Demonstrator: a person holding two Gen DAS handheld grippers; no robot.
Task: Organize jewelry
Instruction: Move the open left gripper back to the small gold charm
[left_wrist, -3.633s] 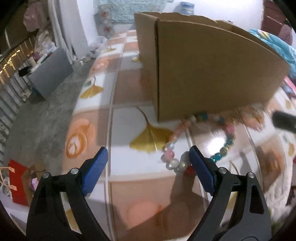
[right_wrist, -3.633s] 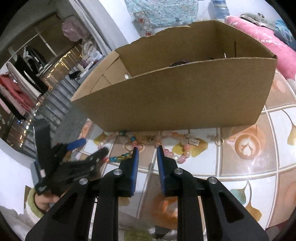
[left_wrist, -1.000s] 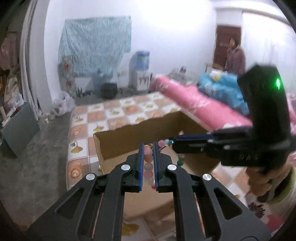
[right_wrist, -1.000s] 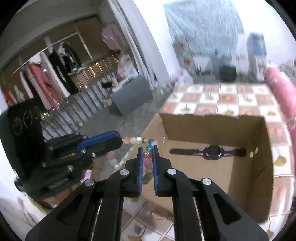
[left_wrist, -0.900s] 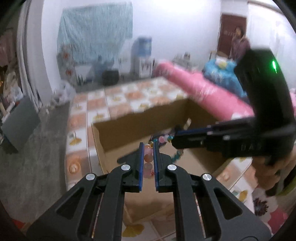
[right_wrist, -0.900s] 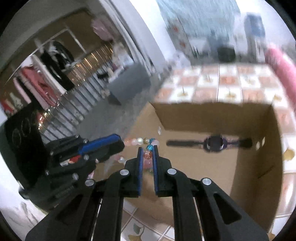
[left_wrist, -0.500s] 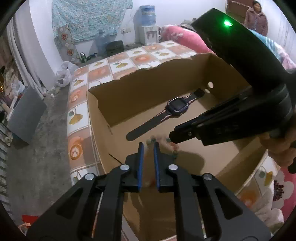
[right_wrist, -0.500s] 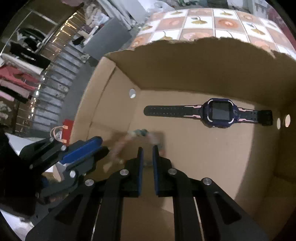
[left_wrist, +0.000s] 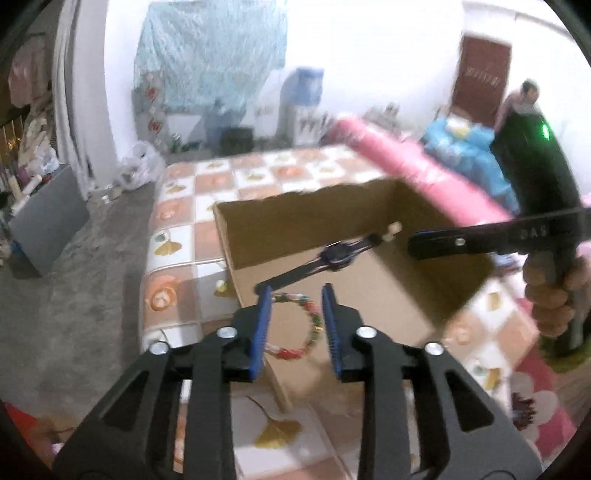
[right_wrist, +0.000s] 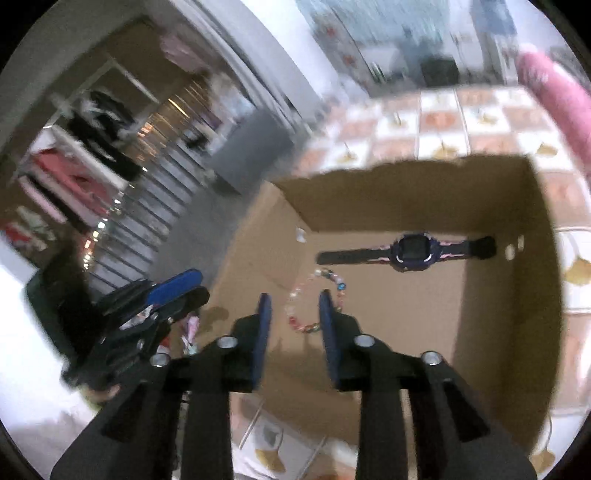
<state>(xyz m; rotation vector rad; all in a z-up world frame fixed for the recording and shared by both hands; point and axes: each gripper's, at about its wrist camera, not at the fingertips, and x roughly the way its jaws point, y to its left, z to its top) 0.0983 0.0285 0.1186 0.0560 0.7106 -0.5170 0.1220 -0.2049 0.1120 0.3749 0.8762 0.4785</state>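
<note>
A bead bracelet (left_wrist: 308, 321) lies loose on the floor of the open cardboard box (left_wrist: 332, 201), near its front left corner. Behind it lies a dark wristwatch (left_wrist: 338, 254). My left gripper (left_wrist: 297, 317) hovers above the bracelet; its jaws are opening and the pads touch nothing. In the right wrist view the bracelet (right_wrist: 340, 286) shows below and between the parted blue pads of my right gripper (right_wrist: 293, 314), whose jaws are also opening, clear of the beads. The watch (right_wrist: 413, 251) lies farther back. Each gripper shows in the other's view: the right (left_wrist: 443, 243) and the left (right_wrist: 173, 286).
The box (right_wrist: 406, 166) stands on a mat with a tile and leaf pattern (left_wrist: 173, 243). Pink rolled bedding (left_wrist: 424, 166) runs along the right. Grey floor and a grey case (left_wrist: 48, 229) lie to the left. A person (left_wrist: 524, 92) stands by the far door.
Both grippers held the bracelet over the box, dipped into it, then parted their jaws. The bracelet dropped onto the box floor and both grippers drew back up.
</note>
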